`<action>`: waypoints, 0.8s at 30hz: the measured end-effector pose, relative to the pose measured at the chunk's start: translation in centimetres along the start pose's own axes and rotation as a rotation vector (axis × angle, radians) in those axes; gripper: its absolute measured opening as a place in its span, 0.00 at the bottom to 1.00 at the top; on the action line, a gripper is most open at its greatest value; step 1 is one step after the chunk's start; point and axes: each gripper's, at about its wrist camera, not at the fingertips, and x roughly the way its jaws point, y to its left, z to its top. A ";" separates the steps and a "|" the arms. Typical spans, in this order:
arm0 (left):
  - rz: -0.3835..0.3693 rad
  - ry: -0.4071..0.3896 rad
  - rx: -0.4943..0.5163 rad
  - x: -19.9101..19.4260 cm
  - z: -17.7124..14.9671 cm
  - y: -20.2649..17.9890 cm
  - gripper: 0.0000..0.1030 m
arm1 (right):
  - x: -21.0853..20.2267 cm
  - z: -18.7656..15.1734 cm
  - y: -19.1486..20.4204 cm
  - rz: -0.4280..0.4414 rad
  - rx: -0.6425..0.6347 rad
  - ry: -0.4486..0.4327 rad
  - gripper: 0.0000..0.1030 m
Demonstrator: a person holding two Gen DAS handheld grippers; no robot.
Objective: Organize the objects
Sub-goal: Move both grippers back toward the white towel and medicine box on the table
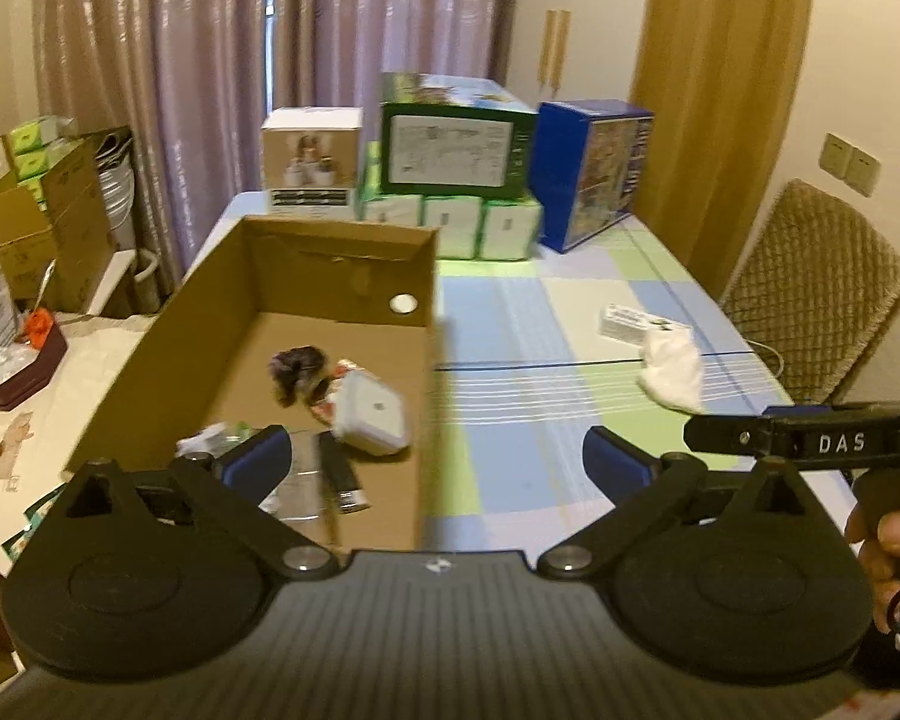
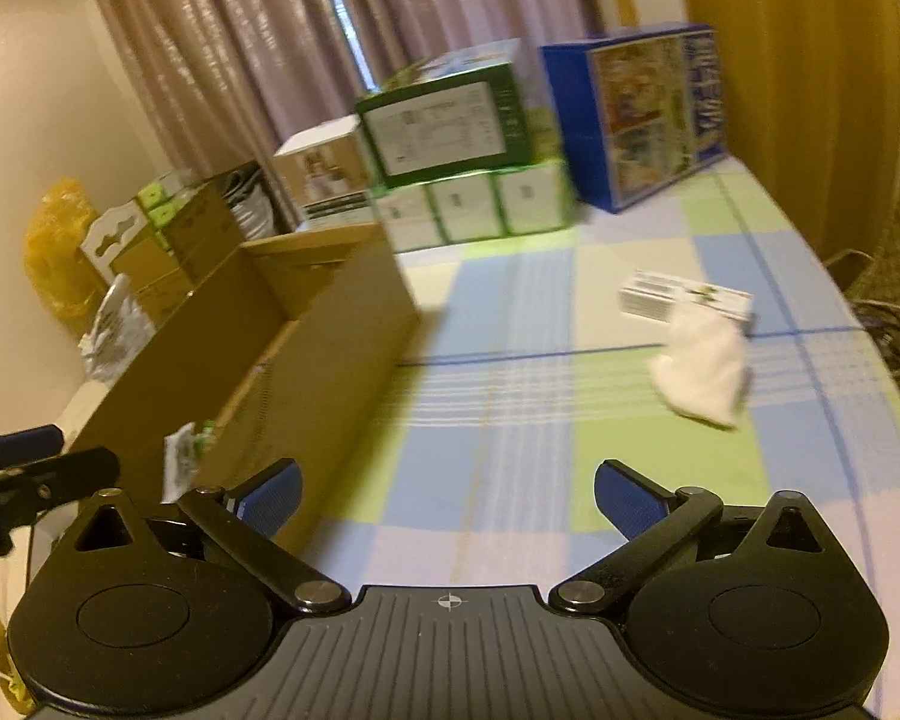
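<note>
An open cardboard box (image 1: 414, 324) (image 2: 342, 330) sits on the checked tablecloth. Inside it lie a white lidded container (image 1: 371, 414), a dark fuzzy item (image 1: 297, 369), a clear glass (image 1: 303, 480), a dark tube (image 1: 343, 474) and a crumpled wrapper (image 1: 210, 435). A white cloth (image 1: 673, 369) (image 2: 702, 369) and a small printed carton (image 1: 627, 321) (image 2: 684, 294) lie on the table to the right. My left gripper (image 1: 441, 459) hovers open over the box's near right wall, empty. My right gripper (image 2: 447, 498) is open and empty above the table, short of the cloth.
Stacked boxes stand at the table's far end: a green one (image 1: 456, 141), a blue one (image 1: 594, 168), a white-brown one (image 1: 311, 159) and tissue packs (image 1: 450, 225). A woven chair (image 1: 822, 294) is at right. Cartons (image 1: 36, 228) crowd the left. A hand (image 1: 888, 540) holds the other gripper.
</note>
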 end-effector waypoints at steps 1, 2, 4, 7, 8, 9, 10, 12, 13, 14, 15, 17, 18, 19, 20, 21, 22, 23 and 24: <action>-0.008 0.000 0.001 0.0 0.0 -0.5 0.99 | -0.5 -0.1 -0.7 -0.009 0.010 -0.004 0.98; -0.016 0.000 0.003 0.0 0.1 -1.1 0.99 | -0.9 -0.3 -1.4 -0.019 0.019 -0.008 0.98; -0.027 -0.006 0.017 0.2 0.3 -2.3 0.99 | -1.8 -0.5 -2.9 -0.044 0.035 -0.018 0.98; -0.046 -0.013 0.037 0.6 0.7 -4.1 0.99 | -3.0 -0.7 -5.2 -0.082 0.066 -0.034 0.98; -0.054 -0.012 0.044 0.9 0.9 -4.7 0.99 | -3.3 -0.7 -5.9 -0.091 0.078 -0.038 0.98; -0.059 -0.009 0.050 1.2 1.0 -5.2 0.99 | -3.6 -0.7 -6.6 -0.101 0.090 -0.043 0.98; -0.065 -0.007 0.058 1.5 1.1 -5.7 0.99 | -3.8 -0.7 -7.3 -0.111 0.099 -0.048 0.98; -0.077 -0.002 0.069 2.2 1.4 -6.8 0.99 | -4.1 -0.8 -8.5 -0.128 0.114 -0.054 0.98; -0.084 0.000 0.074 2.5 1.5 -7.3 0.99 | -4.1 -0.8 -9.0 -0.134 0.121 -0.058 0.98; -0.092 0.003 0.082 3.0 1.7 -7.9 0.99 | -4.1 -0.7 -9.5 -0.140 0.127 -0.061 0.98; -0.094 0.006 0.087 3.3 1.7 -8.2 0.99 | -4.1 -0.7 -10.0 -0.144 0.132 -0.064 0.98; -0.098 0.014 0.104 4.4 1.8 -9.3 0.99 | -4.0 -0.5 -10.9 -0.153 0.135 -0.073 0.98; -0.102 0.020 0.110 5.0 1.9 -9.7 0.99 | -3.9 -0.4 -11.3 -0.160 0.133 -0.076 0.98; -0.108 0.026 0.114 5.5 1.9 -10.1 0.99 | -3.7 -0.2 -11.8 -0.168 0.130 -0.078 0.98; -0.114 0.035 0.119 6.2 2.0 -10.6 0.99 | -3.5 0.0 -12.3 -0.175 0.126 -0.079 0.98; -0.118 0.042 0.125 6.9 2.0 -11.1 0.99 | -3.2 0.2 -12.8 -0.185 0.121 -0.082 0.98; -0.121 0.047 0.131 7.5 2.1 -11.4 0.99 | -2.8 0.3 -13.3 -0.194 0.118 -0.083 0.98; -0.124 0.052 0.139 8.2 2.2 -11.9 0.99 | -2.5 0.4 -13.8 -0.199 0.118 -0.084 0.98; -0.130 0.053 0.144 8.9 2.2 -12.2 0.99 | -2.1 0.5 -14.4 -0.199 0.118 -0.085 0.98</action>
